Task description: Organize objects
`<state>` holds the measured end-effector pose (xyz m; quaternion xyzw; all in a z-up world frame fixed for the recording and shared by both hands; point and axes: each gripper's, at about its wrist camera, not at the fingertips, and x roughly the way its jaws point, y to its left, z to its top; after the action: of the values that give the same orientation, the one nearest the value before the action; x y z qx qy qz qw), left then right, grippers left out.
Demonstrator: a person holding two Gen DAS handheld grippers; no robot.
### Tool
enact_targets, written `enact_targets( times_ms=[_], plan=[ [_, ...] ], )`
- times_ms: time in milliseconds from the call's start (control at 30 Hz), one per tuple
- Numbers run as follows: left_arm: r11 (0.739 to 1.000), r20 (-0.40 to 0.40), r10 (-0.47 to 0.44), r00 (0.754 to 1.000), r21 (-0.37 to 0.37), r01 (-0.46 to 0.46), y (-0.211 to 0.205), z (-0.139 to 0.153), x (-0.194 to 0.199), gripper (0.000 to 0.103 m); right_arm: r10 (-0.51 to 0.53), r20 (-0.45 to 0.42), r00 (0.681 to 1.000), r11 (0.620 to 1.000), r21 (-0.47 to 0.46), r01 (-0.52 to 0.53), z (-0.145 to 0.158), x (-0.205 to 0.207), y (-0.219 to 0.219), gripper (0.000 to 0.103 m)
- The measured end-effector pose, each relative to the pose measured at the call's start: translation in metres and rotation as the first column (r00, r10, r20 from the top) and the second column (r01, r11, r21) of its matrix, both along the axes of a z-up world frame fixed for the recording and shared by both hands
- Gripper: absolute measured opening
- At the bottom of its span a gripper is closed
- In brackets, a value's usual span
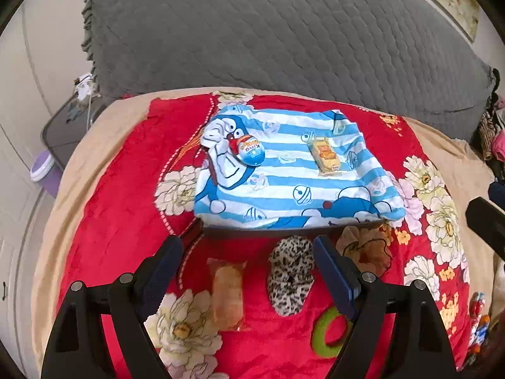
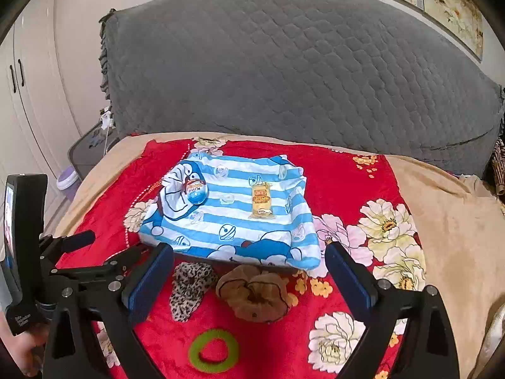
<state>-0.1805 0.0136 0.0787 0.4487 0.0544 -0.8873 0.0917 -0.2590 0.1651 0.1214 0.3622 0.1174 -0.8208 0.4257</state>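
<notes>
Red floral blanket [image 1: 120,189]; yellow snack packet [image 1: 326,157] lengthwise away, on striped cloth [image 1: 284,195]

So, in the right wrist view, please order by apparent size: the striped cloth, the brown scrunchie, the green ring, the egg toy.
1. Striped cloth, by far the largest.
2. Brown scrunchie.
3. Green ring; it lies nearer the camera, so this rank is unsure.
4. Egg toy, smallest, but farthest away.

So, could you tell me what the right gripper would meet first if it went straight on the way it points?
Probably the brown scrunchie, lying between the open right gripper fingers just ahead; depth is hard to judge.
</notes>
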Motion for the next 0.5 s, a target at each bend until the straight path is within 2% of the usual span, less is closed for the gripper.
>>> enact_targets(
  times_ms=[500],
  plan=[
    [0.999,-0.010,0.032,0.999,-0.041,-0.033,0.003,0.021,0.060,0.086,-0.004,-0.011,1.000,0.999,-0.042,0.003,0.023,0.045,0.044,0.097]
  ],
)
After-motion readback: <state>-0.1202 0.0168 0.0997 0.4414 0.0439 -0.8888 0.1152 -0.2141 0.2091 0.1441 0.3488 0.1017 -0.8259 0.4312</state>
